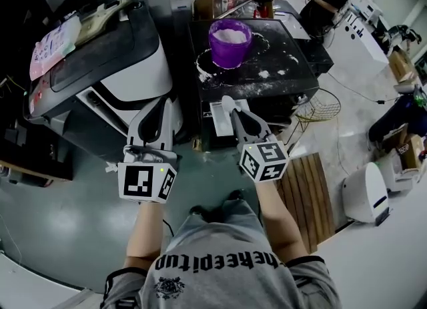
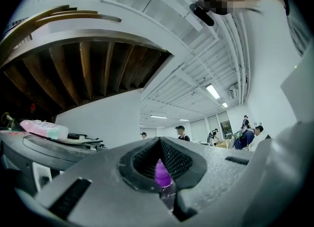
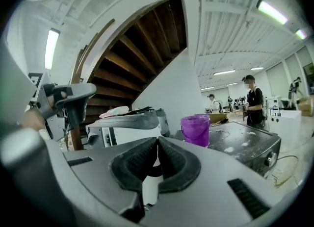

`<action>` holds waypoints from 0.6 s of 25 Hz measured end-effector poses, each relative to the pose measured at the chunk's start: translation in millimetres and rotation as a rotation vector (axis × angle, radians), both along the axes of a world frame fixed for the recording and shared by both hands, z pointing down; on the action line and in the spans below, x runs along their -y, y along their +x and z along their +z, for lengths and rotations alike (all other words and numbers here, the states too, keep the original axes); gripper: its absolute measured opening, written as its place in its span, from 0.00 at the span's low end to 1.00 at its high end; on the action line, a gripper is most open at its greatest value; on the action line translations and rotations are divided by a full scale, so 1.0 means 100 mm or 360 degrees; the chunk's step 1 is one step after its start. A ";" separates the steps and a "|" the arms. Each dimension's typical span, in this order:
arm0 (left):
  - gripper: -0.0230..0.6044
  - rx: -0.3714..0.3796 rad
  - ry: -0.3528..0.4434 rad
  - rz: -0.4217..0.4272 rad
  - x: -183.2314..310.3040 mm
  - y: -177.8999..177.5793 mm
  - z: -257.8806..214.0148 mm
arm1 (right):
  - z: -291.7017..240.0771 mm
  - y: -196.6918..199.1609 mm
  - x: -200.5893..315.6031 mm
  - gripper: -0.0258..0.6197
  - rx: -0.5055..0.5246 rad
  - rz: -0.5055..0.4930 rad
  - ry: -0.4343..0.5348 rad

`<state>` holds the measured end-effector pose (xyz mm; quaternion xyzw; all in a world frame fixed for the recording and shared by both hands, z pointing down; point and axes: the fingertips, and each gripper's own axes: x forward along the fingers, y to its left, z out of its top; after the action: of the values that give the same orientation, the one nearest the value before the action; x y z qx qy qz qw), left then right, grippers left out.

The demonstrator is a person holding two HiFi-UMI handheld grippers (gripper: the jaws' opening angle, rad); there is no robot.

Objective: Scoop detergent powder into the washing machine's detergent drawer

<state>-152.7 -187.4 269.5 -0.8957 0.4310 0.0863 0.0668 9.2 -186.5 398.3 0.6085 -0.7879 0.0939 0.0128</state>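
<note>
The purple plastic bucket of white powder (image 1: pixel 230 41) is set on the dark, powder-dusted washing machine top (image 1: pixel 297 67), straight ahead. The right gripper (image 1: pixel 228 103) is held nearer to it than the left gripper (image 1: pixel 165 107). Both are seen with jaws pressed together, nothing held.

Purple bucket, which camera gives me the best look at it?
The head view: it looks down into the purple bucket, showing white powder inside. The right gripper view shows only its side; the left gripper view catches just a purple sliver.
</note>
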 end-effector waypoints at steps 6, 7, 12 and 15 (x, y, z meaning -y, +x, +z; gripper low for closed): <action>0.04 -0.0016 0.0019 0.0028 -0.09 -0.08 -0.05 | -0.33 -0.01 -0.16 0.05 0.0027 0.0059 0.0138; 0.04 -0.0018 0.0023 0.0033 -0.10 -0.09 -0.07 | -0.38 -0.01 -0.19 0.05 0.0023 0.0065 0.0157; 0.04 -0.0022 0.0044 0.0059 -0.18 -0.11 -0.12 | -0.60 -0.03 -0.32 0.05 -0.0034 0.0100 0.0250; 0.04 -0.0028 0.0055 0.0071 -0.24 -0.13 -0.15 | -0.73 -0.04 -0.41 0.05 -0.0069 0.0121 0.0307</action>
<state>-165.9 -163.7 254.3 -0.9031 0.4098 0.1033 0.0765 4.8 -145.1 325.0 0.6383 -0.7691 0.0049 -0.0323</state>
